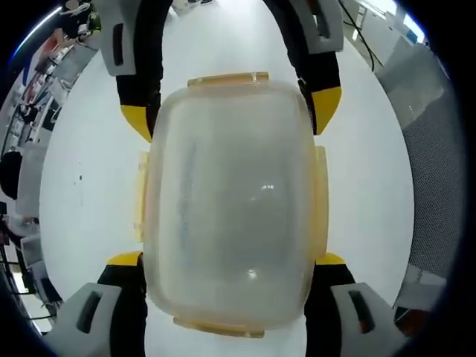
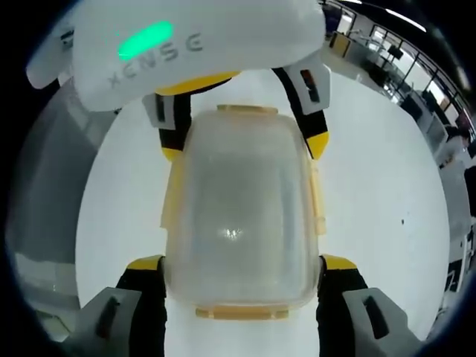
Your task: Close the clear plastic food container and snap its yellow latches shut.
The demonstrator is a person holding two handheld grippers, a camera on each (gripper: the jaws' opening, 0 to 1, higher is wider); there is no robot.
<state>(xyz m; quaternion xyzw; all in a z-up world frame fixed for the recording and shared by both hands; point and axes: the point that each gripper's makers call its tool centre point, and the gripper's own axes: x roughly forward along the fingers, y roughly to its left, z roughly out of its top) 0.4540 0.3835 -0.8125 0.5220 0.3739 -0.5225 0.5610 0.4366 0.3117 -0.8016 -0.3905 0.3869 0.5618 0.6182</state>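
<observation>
My clear, frosted plastic food container [image 1: 230, 201] with rounded corners sits on the smooth white surface [image 1: 82, 186], its lid on and pale yellow latches [image 1: 227, 78] showing along its four edges. In the left gripper view my left claw [image 1: 227, 260] straddles the near end, yellow-tipped black fingers [image 1: 125, 260] just beside both long sides; contact is hard to judge. My right claw [image 1: 230, 111] comes in from the far end, equally spread around the corners. In the right gripper view my right claw [image 2: 242, 264] flanks the container [image 2: 242, 216] and the left claw [image 2: 242, 141] faces it. The cloudy lid hides the inside.
</observation>
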